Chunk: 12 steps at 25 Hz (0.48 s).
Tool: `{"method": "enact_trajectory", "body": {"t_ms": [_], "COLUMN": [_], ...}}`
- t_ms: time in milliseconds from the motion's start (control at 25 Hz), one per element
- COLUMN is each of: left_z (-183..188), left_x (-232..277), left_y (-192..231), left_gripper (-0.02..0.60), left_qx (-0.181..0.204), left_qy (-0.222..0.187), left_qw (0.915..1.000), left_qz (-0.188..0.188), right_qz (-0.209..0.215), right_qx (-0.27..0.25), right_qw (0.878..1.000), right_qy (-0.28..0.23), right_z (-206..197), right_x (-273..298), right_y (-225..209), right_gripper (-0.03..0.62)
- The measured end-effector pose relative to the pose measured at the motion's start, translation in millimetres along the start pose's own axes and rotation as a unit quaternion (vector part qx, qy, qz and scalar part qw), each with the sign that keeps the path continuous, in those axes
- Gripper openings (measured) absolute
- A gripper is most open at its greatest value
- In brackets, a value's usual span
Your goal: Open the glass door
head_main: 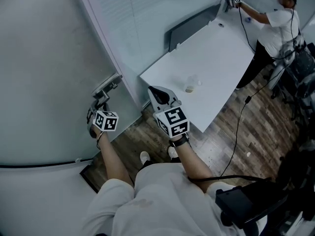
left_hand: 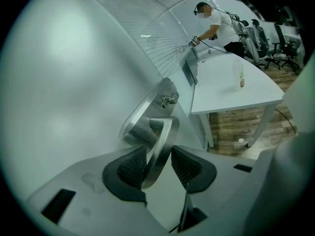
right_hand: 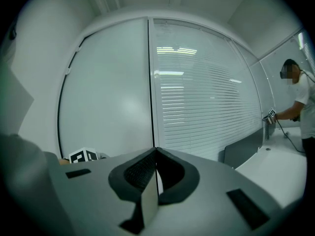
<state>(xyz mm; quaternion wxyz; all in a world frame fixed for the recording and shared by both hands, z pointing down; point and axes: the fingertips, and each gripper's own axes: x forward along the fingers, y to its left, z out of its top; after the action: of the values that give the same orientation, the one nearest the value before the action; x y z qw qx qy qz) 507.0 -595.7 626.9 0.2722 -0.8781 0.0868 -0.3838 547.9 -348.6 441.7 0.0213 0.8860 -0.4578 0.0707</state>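
Observation:
The frosted glass door (head_main: 49,58) fills the left of the head view. Its metal lever handle (head_main: 106,88) sits on a round plate at the door's edge. My left gripper (head_main: 97,104) reaches down onto that handle. In the left gripper view the lever handle (left_hand: 160,146) runs between the two pads, and my left gripper (left_hand: 157,151) is shut on it. My right gripper (head_main: 157,91) hangs in the air to the right of the door, shut with nothing in it. In the right gripper view my right gripper (right_hand: 155,155) points level at the glass door (right_hand: 108,97) and the striped glass wall (right_hand: 206,97).
A white table (head_main: 216,58) stands close to the right of the door, with a small clear bottle (head_main: 191,82) on it. Another person (head_main: 275,26) works with a gripper at the table's far end. A black cable (head_main: 238,132) lies across the wooden floor. Office chairs (left_hand: 283,38) stand beyond.

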Motion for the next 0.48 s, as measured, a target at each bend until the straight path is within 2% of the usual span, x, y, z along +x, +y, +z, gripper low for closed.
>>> {"method": "enact_trajectory", "body": {"t_ms": [160,360,480], "left_z": [-6.2,-3.1,-4.3], "left_x": [-7.8,-15.2,-20.8], "left_y": [4.0,-18.9,-20.2], "left_gripper": [0.136,0.144,0.146], "left_qx": [-0.005,-0.006,0.002], "left_qy": [0.018,0.027,0.038], "left_qw": [0.9998,0.9995,0.9987], "left_qz": [0.008,0.013,0.034], "right_qz": [0.021,0.030,0.048], "right_qx": [0.000,-0.001,0.002], "right_qw": [1.000,0.999,0.999], "right_qy": [-0.009,-0.011,-0.013], "right_z": [7.3,4.0,4.3], "right_x": [1.8,-19.3,-23.4], "right_y": [1.3,-12.0,-15.6], "right_gripper": [0.003,0.003,0.003]}}
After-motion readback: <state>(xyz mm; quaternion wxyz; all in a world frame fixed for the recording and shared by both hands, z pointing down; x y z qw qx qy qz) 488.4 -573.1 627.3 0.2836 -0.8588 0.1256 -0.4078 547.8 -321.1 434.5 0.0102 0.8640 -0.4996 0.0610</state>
